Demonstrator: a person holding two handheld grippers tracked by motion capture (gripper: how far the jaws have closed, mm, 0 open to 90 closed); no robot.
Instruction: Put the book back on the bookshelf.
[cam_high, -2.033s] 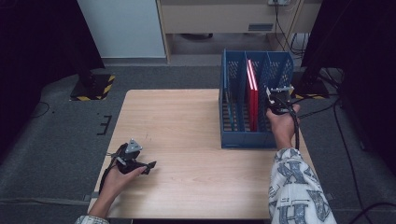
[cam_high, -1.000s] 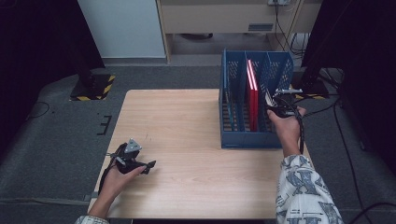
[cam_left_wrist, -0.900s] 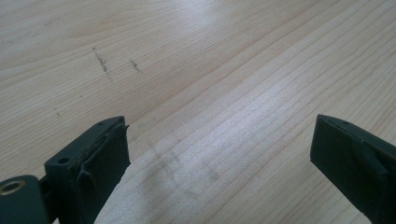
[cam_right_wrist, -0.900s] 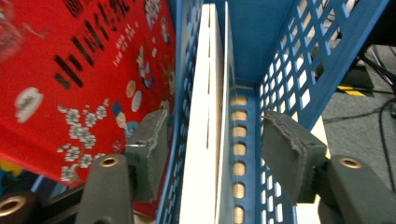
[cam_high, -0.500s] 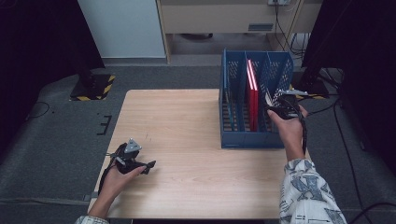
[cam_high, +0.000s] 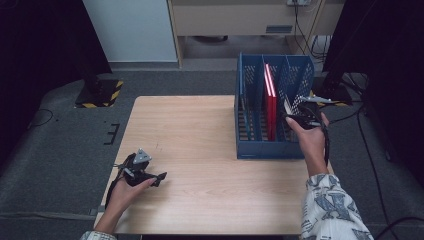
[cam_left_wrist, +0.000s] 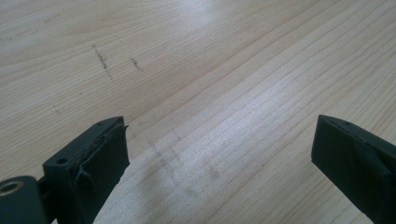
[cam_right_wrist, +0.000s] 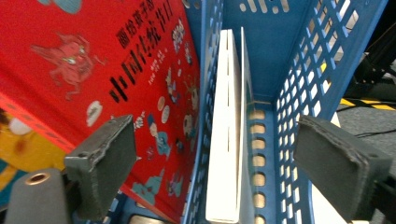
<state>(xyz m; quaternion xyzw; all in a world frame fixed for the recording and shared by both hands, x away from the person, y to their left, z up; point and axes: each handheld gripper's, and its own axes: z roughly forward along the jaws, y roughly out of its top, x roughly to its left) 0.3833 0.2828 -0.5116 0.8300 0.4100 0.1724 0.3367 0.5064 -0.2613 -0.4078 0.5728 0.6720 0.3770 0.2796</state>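
1. Fingers of the right gripper (cam_right_wrist: 219, 172): wide, having just been opening; the white book (cam_right_wrist: 226, 130) stands between them, pads clear of it.
2. White book: upright in the rightmost slot of the blue file rack (cam_high: 252, 147), beside the red picture book (cam_right_wrist: 93, 70).
3. Risk, as I judge it: withdrawing crooked, I could catch the book's edge or the perforated wall and tip it.
4. Fingers of the left gripper (cam_left_wrist: 219, 163): wide, empty, over the worktop (cam_high: 200, 130).
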